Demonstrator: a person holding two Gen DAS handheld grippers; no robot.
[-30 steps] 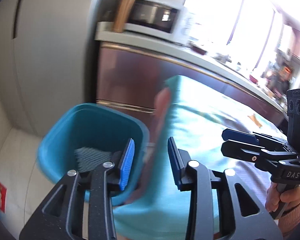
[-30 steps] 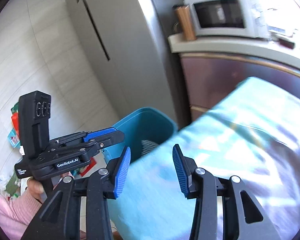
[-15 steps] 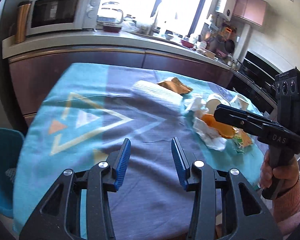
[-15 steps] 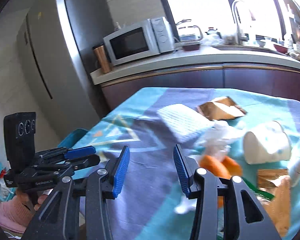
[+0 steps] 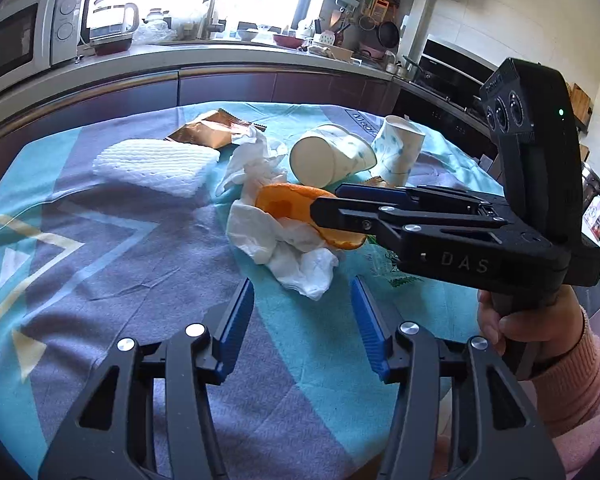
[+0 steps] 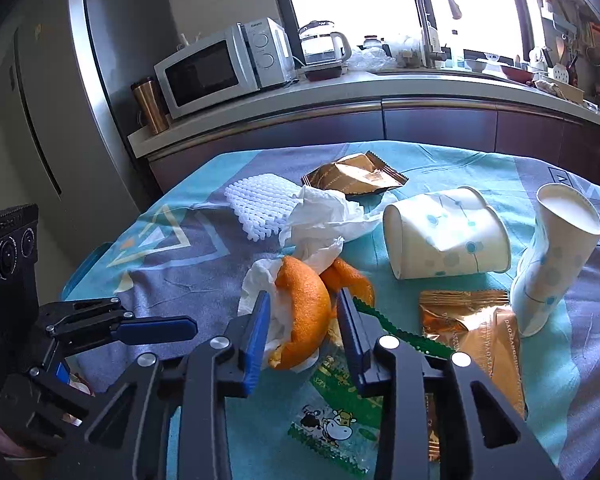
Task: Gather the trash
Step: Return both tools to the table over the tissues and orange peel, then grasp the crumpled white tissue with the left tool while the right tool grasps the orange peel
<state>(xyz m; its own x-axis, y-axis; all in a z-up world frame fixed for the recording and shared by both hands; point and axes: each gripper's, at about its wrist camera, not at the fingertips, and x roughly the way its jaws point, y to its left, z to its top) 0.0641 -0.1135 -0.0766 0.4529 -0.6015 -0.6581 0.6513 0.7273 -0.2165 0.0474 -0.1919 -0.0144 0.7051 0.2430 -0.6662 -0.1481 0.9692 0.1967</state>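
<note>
Trash lies on a teal and purple tablecloth (image 5: 100,260): an orange peel (image 6: 304,308) on crumpled white tissue (image 5: 284,252), a white foam net (image 5: 156,164), two paper cups (image 6: 448,236) (image 6: 552,256), gold wrappers (image 6: 472,320) and a green wrapper (image 6: 336,400). My right gripper (image 6: 303,294) straddles the orange peel, its jaws closing, with small gaps still showing beside the pads. My left gripper (image 5: 301,284) hovers just short of the tissue, its jaws opening with nothing between them.
A counter behind the table carries a microwave (image 6: 220,68), a kettle (image 6: 324,46) and a sink tap. A grey fridge (image 6: 80,80) stands at the left. The rim of a teal bin (image 6: 86,264) shows past the table's left edge.
Both grippers swung from the teal bin over to the table. The right one came down around the orange peel and its jaws narrowed. The left jaws widened.
</note>
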